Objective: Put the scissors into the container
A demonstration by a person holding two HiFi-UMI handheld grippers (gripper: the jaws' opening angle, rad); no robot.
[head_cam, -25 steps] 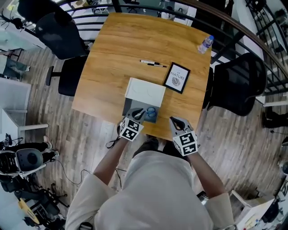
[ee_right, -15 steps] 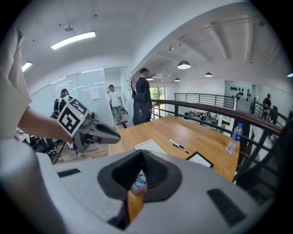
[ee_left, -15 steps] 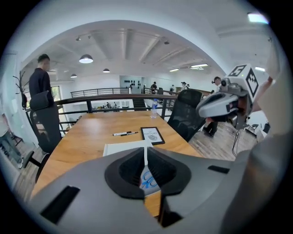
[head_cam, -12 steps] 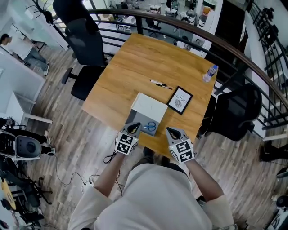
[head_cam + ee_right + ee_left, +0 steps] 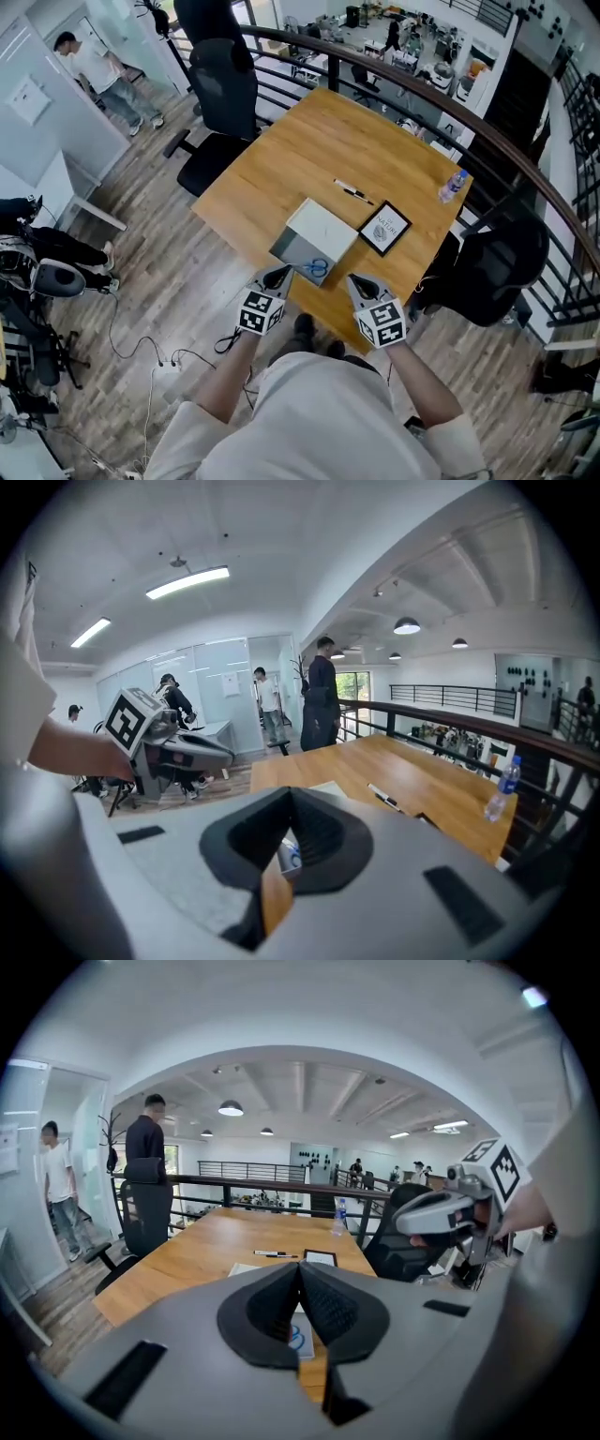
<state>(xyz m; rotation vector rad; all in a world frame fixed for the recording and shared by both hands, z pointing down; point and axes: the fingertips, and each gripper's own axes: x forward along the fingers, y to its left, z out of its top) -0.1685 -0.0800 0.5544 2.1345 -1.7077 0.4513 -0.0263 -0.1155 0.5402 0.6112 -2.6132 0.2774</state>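
Open-plan office on a railed mezzanine, with a wooden worktop (image 5: 281,169) set cornerwise below the person; the container (image 5: 298,255) sits close to its near edge, a grey tray with a white lid part lying behind it; the scissors (image 5: 316,268), blue-handled, lie inside the grey tray, so the task looks as good as done. Just off that near edge hangs the left gripper (image 5: 279,275), beside the container and touching nothing; its jaws have just been closing and now stand pressed together with nothing between them; the right gripper (image 5: 358,283) hangs alongside, also off the edge, jaws together and empty.

What remains, I judge, is a clean retreat: take both grippers up and back toward the body, clear of the tray's near wall, since the container stands so near the edge that a nudge could tip it off; jaws kept together will snag nothing.

Nothing else shows in the tray; whether the blades lie flat I cannot tell; a framed card (image 5: 386,228) lies just beside the container, pens (image 5: 353,191) beyond it, and a water bottle (image 5: 453,185) well apart at the far corner.
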